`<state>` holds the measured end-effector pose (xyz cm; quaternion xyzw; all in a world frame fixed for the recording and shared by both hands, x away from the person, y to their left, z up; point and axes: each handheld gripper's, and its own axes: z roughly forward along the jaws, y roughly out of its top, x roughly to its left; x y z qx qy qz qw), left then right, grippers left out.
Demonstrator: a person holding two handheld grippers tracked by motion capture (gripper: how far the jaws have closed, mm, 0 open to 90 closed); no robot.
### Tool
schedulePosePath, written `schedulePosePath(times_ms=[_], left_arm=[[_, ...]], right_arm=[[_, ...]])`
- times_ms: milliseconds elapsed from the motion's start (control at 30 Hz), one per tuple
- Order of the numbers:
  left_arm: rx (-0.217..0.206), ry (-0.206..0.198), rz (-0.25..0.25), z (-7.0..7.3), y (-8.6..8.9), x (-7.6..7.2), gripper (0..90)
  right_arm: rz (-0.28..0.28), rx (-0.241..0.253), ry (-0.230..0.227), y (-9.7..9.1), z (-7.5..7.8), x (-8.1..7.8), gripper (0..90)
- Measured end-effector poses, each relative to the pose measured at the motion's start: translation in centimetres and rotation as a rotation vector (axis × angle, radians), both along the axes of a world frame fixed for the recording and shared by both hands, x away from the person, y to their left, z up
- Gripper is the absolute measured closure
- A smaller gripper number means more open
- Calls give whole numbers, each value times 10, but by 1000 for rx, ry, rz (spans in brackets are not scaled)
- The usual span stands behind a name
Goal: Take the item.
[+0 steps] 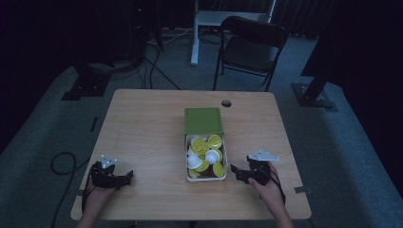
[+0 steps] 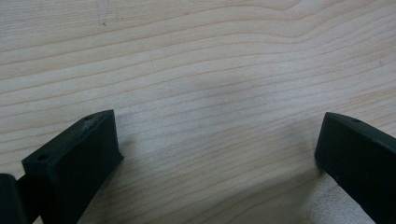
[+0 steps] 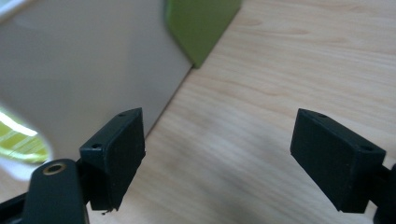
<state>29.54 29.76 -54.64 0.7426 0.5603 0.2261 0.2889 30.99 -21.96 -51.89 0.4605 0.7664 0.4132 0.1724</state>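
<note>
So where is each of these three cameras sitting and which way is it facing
High view: fixed above the person's side, looking forward and down on the table, the open box of capsules and its green lid; both forearms, left gripper and right gripper show.
Left gripper view: rides the left gripper, looking down at bare tabletop between its open jaws.
Right gripper view: rides the right gripper, facing the box wall and lid; jaws open, nothing between.
Shared: the high and right gripper views both show box and lid; all show the table.
</note>
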Motion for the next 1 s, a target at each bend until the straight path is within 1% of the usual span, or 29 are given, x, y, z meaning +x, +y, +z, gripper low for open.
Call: schedulePosePath(times_ms=[133, 200, 367, 467, 533, 567, 600, 700, 733, 800, 867, 900, 967, 1000], left_arm=[[0, 0, 0, 0, 0, 0, 0], [0, 0, 0, 0, 0, 0, 0], [0, 0, 0, 0, 0, 0, 0], [0, 0, 0, 0, 0, 0, 0], [0, 0, 0, 0, 0, 0, 0], [0, 0, 0, 0, 0, 0, 0], [0, 0, 0, 0, 0, 0, 0], [0, 0, 0, 0, 0, 0, 0], [0, 0, 0, 0, 0, 0, 0], [0, 0, -1, 0, 0, 0, 0], [0, 0, -2, 0, 0, 0, 0], [0, 0, -4, 0, 0, 0, 0], [1, 0, -8, 0, 0, 0, 0], [1, 0, -10, 0, 0, -1, 0]], right_arm=[[19, -17, 13, 1, -7, -2, 166], [20, -20, 17, 1, -9, -3, 166], [30, -47, 31, 0, -16, -5, 166], [33, -54, 49, -1, -20, -6, 167], [32, -65, 49, -2, -22, -6, 157], [30, -72, 45, -2, -23, -6, 124], [20, -86, 40, -1, -24, -6, 148], [20, -120, 42, 0, -26, -7, 140], [14, -123, 45, 0, -27, -7, 143], [26, -111, 64, -1, -29, -6, 141], [29, -114, 54, -1, -30, -6, 142], [39, -122, 50, 0, -30, -7, 138], [27, -152, 37, 1, -31, -7, 132], [31, -152, 36, 1, -31, -7, 132]])
